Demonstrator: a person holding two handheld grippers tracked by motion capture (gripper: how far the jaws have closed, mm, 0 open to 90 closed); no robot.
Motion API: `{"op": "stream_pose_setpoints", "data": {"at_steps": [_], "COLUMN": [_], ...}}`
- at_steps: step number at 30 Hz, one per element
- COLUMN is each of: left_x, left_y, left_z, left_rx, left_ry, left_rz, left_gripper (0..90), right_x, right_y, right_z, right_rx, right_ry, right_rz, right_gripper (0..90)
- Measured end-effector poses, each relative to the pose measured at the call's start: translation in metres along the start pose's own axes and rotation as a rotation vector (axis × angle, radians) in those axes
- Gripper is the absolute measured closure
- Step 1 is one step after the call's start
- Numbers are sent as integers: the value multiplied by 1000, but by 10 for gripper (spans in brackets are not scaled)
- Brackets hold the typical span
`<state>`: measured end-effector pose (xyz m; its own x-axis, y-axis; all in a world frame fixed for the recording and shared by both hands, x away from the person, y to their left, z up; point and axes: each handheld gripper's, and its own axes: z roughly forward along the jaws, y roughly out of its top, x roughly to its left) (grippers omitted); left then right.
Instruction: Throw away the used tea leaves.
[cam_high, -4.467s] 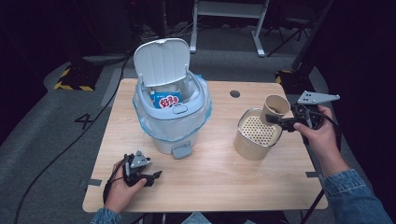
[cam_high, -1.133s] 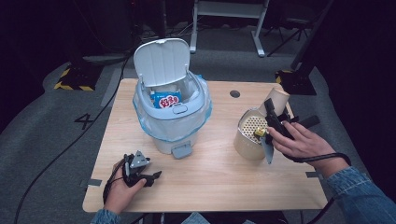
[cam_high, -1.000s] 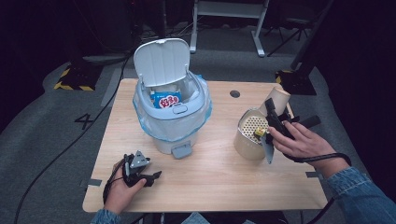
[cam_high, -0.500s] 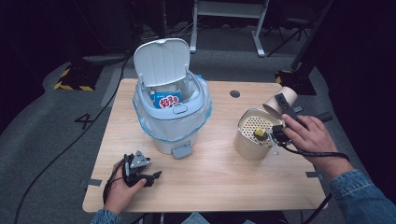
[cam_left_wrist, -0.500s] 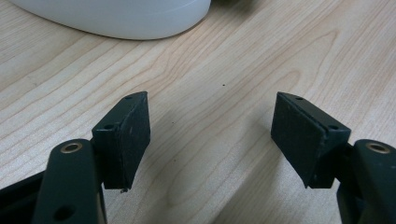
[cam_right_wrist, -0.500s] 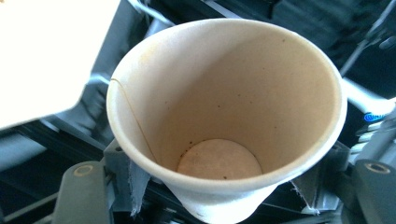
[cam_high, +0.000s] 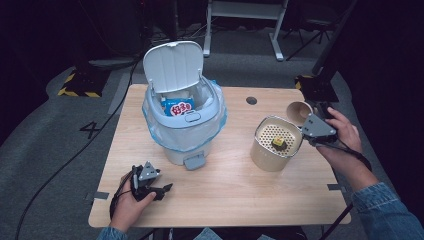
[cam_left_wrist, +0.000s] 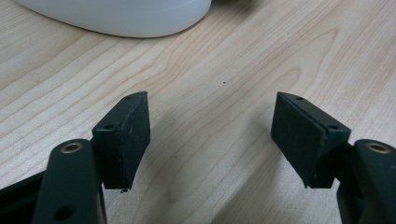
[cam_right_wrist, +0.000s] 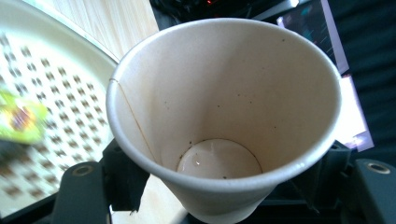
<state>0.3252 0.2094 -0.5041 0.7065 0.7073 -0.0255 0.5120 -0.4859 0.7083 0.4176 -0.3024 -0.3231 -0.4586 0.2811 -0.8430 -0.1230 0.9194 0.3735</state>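
Observation:
A paper cup (cam_high: 298, 111) is held tilted at the table's right edge, with my right gripper (cam_high: 303, 115) shut on it. In the right gripper view the cup (cam_right_wrist: 224, 116) looks empty apart from a few specks, its sides pinched between the jaws of my right gripper (cam_right_wrist: 224, 179). Just left of it stands a beige container (cam_high: 267, 156) with a perforated strainer top (cam_right_wrist: 56, 88). A small yellow and dark scrap (cam_high: 278, 143) lies on that top. My left gripper (cam_high: 164, 190) rests open on the table near the front left, with bare wood between its jaws (cam_left_wrist: 210, 135).
A white pedal bin (cam_high: 182, 135) with a blue-tinted liner stands at the table's middle left, lid (cam_high: 173, 65) up, a blue and red snack packet (cam_high: 178, 107) inside. The wooden table (cam_high: 235, 195) has a cable hole at the back.
The cup was upright by the container, then tipped over the strainer, where the yellow scrap now lies. It has since swung back right. The left gripper has stayed put.

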Motion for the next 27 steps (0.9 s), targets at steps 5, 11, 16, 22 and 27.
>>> {"op": "stream_pose_setpoints", "data": {"at_steps": [5, 11, 16, 22, 27], "left_x": [0, 0, 0, 0, 0], "left_y": [0, 0, 0, 0, 0], "left_z": [0, 0, 0, 0, 0], "left_rx": [1, 1, 0, 0, 0], "left_ry": [0, 1, 1, 1, 0], "left_rz": [1, 0, -1, -1, -3], "left_gripper": [290, 290, 290, 289, 289], "right_x": [-11, -17, -19, -18, -15], "right_y": [-14, -28, -37, -42, -41], "right_z": [5, 11, 16, 20, 22], "right_rx": [-52, -87, -129, -188, -195], "right_ry": [134, 294, 427, 508, 505], "right_rz": [293, 577, 771, 865, 861], "right_gripper": [308, 308, 308, 306, 303]}}
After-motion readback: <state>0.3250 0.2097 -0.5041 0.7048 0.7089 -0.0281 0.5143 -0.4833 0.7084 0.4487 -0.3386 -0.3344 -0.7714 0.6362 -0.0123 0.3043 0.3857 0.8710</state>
